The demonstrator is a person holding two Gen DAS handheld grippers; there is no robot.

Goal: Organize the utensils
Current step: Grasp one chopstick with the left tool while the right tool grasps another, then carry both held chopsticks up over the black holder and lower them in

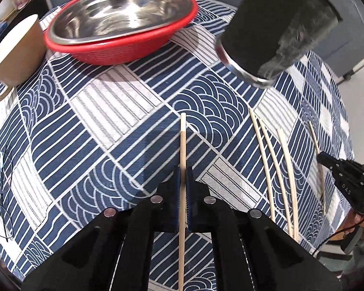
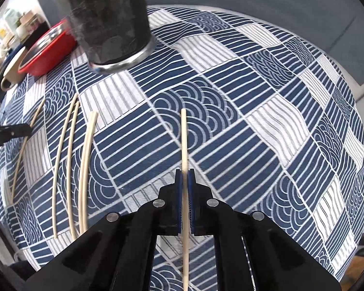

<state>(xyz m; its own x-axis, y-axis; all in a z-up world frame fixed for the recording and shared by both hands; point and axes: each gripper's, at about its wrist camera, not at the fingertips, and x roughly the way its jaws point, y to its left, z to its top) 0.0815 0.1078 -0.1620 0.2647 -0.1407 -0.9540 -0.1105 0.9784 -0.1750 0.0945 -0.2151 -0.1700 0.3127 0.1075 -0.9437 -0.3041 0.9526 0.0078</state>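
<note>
Both grippers, left (image 1: 183, 179) and right (image 2: 185, 181), each clamp 1 chopstick (4 lie loose); next, carry yours to the cup (image 1: 274, 31).

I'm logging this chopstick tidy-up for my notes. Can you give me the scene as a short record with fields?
surface: table under blue-and-white patterned cloth
left gripper: shut on one chopstick
right gripper: shut on another chopstick
loose chopsticks: four, lying on the cloth between the grippers
holder: black cup, upright
other items: steel bowl in red colander; tan mug
</note>
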